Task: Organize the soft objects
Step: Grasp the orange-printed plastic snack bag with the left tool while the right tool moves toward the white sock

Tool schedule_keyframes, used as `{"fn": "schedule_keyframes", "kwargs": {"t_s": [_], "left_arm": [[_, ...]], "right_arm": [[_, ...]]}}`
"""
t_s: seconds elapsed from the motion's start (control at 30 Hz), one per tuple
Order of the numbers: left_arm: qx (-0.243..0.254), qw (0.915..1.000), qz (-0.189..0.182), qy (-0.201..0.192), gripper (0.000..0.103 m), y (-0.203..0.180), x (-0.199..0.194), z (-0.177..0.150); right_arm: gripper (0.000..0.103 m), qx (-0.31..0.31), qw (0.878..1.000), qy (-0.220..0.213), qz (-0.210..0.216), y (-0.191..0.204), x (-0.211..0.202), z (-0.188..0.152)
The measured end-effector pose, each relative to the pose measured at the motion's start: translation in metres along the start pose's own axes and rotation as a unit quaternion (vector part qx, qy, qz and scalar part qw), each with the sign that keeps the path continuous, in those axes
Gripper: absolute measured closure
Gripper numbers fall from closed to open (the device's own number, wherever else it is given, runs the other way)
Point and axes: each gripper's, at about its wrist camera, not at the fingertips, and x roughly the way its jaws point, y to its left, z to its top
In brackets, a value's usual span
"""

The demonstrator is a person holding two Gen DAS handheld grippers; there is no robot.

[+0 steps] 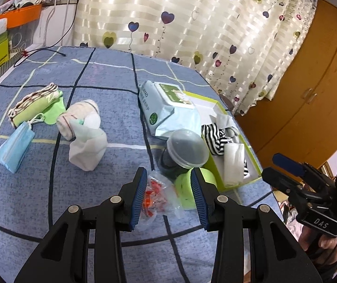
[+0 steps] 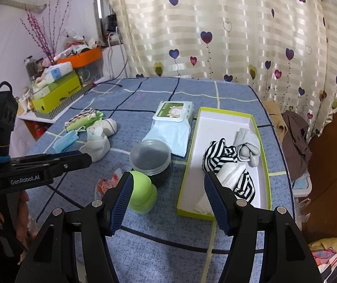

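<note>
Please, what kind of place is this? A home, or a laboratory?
Most likely a room in a home, perhaps a bedroom. A heart-print curtain hangs behind the table with the blue checked cloth, a wooden wardrobe stands to one side, and a cluttered shelf with household boxes is on the other.

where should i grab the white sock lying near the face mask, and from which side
Pinch the white sock at its bunched upper fold, coming straight down from above with the left gripper, which is open and nearer. It lies slumped on the tablecloth, so that raised fold is all the fingers can close around.
</note>
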Motion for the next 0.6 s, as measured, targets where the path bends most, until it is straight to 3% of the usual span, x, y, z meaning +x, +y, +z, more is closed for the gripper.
{"fn": "schedule_keyframes", "kwargs": {"t_s": [0.17, 0.23, 0.6], "left_arm": [[0.019, 0.9997, -0.001, 0.016, 0.062, 0.001, 0.007, -0.006], [0.026, 0.9993, 0.002, 0.028, 0.057, 0.001, 0.012, -0.010], [0.055, 0.9952, 0.018, 0.079, 0.056, 0.006, 0.048, -0.026]], "right_arm": [[0.040, 0.000, 1.000, 0.001, 0.005, 0.002, 0.005, 0.001], [0.040, 0.000, 1.000, 0.001, 0.007, 0.003, 0.008, 0.000], [0.040, -0.002, 1.000, 0.011, 0.016, 0.002, 0.018, -0.003]]}}
